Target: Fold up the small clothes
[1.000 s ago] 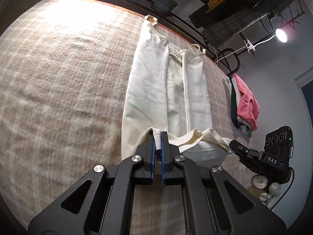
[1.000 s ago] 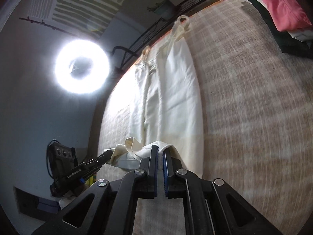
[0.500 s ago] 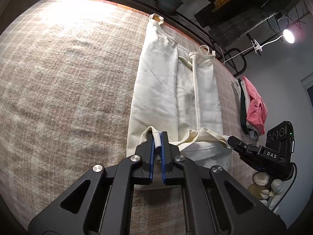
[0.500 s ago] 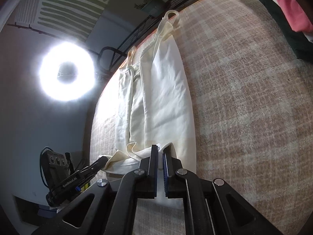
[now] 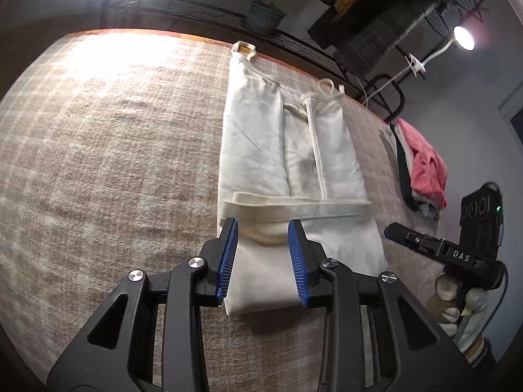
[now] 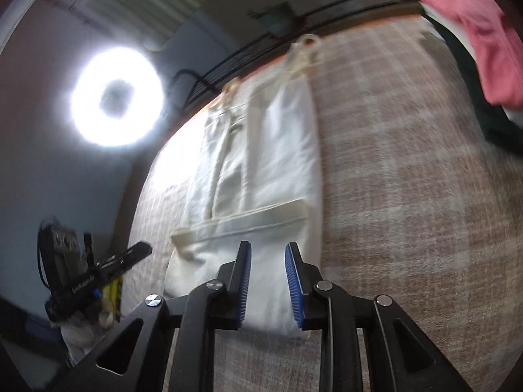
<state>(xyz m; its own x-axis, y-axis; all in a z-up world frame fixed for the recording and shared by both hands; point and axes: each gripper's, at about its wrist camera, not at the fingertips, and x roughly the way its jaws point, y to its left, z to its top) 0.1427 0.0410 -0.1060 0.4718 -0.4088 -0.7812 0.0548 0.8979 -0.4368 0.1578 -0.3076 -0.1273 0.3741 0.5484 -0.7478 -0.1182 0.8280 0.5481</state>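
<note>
We see a big table (image 5: 98, 163) with a brown checked cloth on top. On it lies a long cream top (image 5: 255, 137) with thin straps at the far end. Its near end is folded over onto itself, and the hem makes a line across the middle. A small pile of clothes (image 5: 428, 166), pink on top, sits well off to the right. Our left gripper (image 5: 263, 228) is spread wide over the folded part and holds nothing. Our right gripper (image 6: 268, 251) is spread too, just above the near right part of the top, which looks blurry in its view.
</note>
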